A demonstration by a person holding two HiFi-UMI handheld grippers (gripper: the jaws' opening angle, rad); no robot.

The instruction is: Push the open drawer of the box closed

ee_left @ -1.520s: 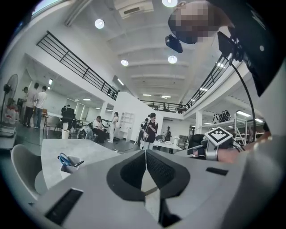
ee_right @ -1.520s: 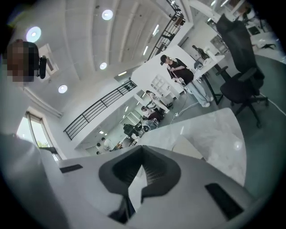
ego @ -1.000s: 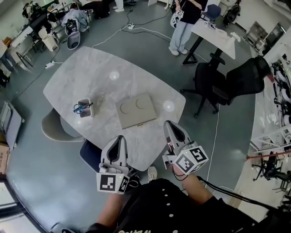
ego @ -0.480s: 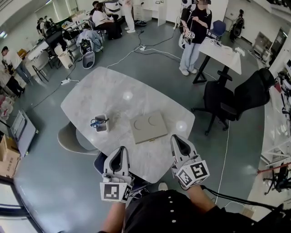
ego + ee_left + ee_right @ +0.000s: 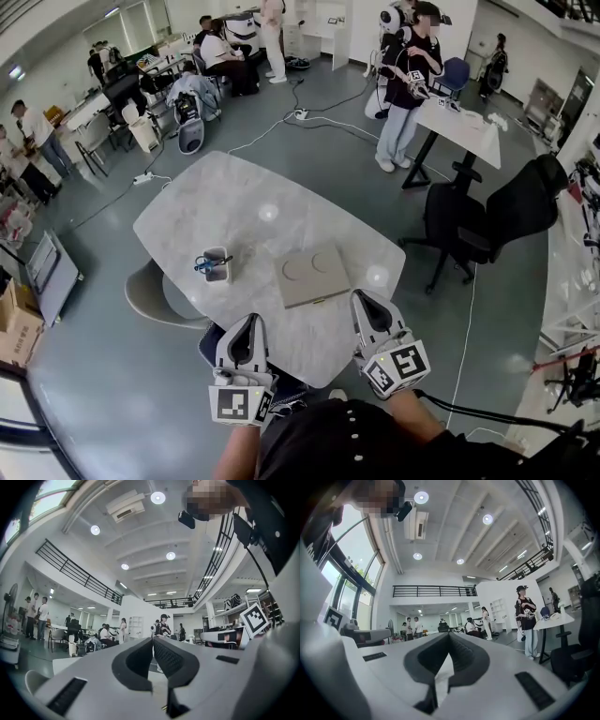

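Observation:
A flat beige box [image 5: 312, 275] with two round recesses on its lid lies on the marble table [image 5: 234, 211], toward the near right. From this height I cannot make out its drawer. My left gripper [image 5: 247, 323] hovers over the table's near edge, left of the box and short of it, shut and empty. My right gripper [image 5: 361, 300] is just off the box's near right corner, also shut with nothing in it. In the left gripper view the left gripper [image 5: 153, 640] points up at the room, and so does the right gripper [image 5: 449, 635] in the right gripper view.
A small pen holder [image 5: 215, 265] with blue-handled things stands left of the box. A grey chair [image 5: 155, 286] is tucked at the table's left, a black office chair [image 5: 487, 211] stands to the right. A person [image 5: 403, 80] stands by a white desk [image 5: 459, 117] beyond.
The head view has lifted and takes in more of the room. Both grippers stay shut near the table's near edge, and the box has not moved on the table.

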